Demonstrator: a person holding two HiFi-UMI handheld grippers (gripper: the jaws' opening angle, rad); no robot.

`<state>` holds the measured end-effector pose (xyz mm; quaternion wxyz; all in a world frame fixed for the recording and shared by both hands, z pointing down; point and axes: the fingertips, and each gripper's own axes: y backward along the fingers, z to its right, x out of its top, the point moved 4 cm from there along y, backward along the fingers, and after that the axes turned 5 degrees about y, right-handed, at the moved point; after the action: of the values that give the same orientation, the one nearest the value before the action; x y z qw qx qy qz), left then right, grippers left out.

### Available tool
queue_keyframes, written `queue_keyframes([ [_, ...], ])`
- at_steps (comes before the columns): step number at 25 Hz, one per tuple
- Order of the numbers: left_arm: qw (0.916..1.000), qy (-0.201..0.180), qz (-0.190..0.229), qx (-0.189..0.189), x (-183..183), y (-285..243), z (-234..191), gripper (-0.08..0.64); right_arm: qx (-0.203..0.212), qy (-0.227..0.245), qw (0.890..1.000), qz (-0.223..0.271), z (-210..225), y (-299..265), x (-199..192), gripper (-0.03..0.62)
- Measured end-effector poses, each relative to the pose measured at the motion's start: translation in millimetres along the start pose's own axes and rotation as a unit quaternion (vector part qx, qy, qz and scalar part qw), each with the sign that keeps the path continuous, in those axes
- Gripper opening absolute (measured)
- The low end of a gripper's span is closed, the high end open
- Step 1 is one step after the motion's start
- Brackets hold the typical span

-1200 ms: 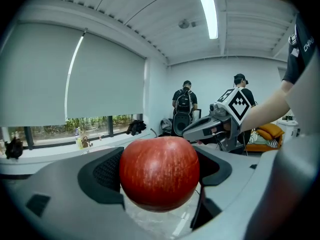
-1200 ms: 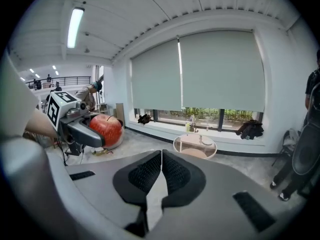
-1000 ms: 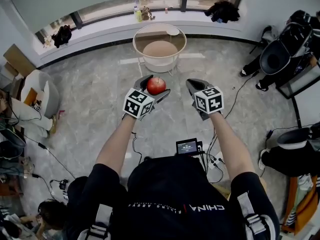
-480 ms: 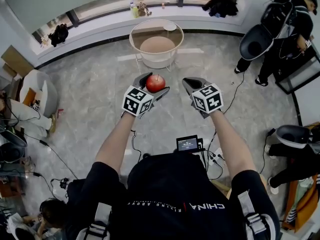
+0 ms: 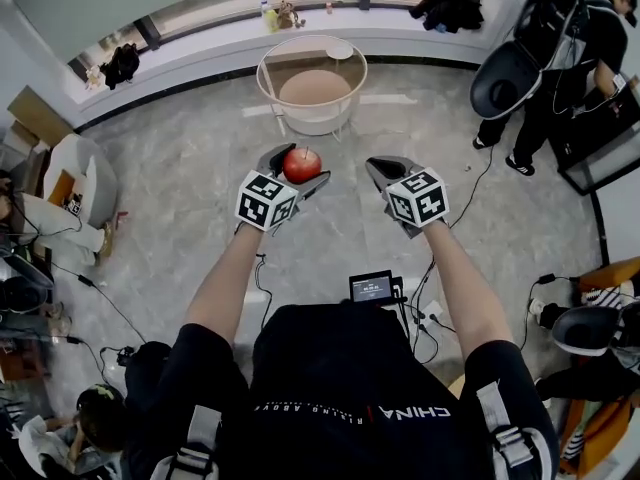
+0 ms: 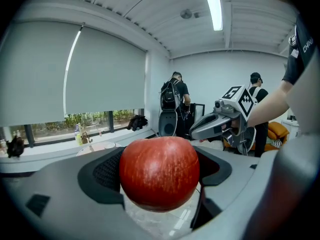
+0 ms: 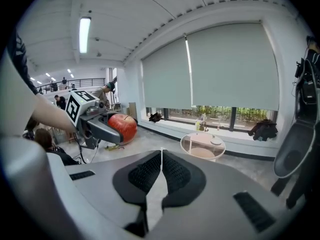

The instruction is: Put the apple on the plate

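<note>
A red apple (image 5: 301, 165) sits between the jaws of my left gripper (image 5: 299, 166), which is shut on it, held in the air above the floor. In the left gripper view the apple (image 6: 159, 173) fills the gap between the dark pads (image 6: 107, 171). My right gripper (image 5: 379, 169) hovers to its right, shut and empty, its pads (image 7: 145, 173) pressed together. A small white plate (image 5: 343, 50) lies on the far side of the round glass table (image 5: 271, 93) ahead of both grippers. From the right gripper view the plate (image 7: 216, 141) is ahead and the apple (image 7: 122, 126) off to the left.
A window ledge (image 5: 200, 53) with bottles and clothes runs behind the table. People with dark chairs (image 5: 510, 78) stand at the right. A pale armchair (image 5: 85, 183) and cables (image 5: 110, 318) lie at the left. A small screen (image 5: 372, 287) hangs at the person's chest.
Both grippers have moved across the floor toward the table, the apple still in the left one. The people and chairs at the right have shifted in the view.
</note>
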<state>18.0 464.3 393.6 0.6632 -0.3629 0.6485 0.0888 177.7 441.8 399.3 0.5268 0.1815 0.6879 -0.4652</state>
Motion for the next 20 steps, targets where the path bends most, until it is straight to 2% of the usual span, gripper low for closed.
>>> queue_keyframes([
  [5,0.9998,0.006,-0.017,0.008,-9.0,-10.2,-9.1,0.397,-0.014,-0.015,1.000,-0.007,15.7,-8.4,-15.7,0.032],
  [10,0.9999,0.005,-0.015,0.001,-6.8,-40.4,-40.7,0.397,-0.029,-0.022,0.999,-0.039,44.6,-39.5,-21.8,0.032],
  [15,0.9998,0.006,-0.009,-0.018,3.5,-83.4,-103.5,0.397,-0.043,-0.047,0.997,-0.037,90.2,-96.3,-1.1,0.032],
  [20,0.9986,-0.023,-0.025,-0.041,17.4,-118.9,-186.1,0.397,-0.055,-0.050,0.996,-0.043,126.2,-166.0,38.3,0.032],
])
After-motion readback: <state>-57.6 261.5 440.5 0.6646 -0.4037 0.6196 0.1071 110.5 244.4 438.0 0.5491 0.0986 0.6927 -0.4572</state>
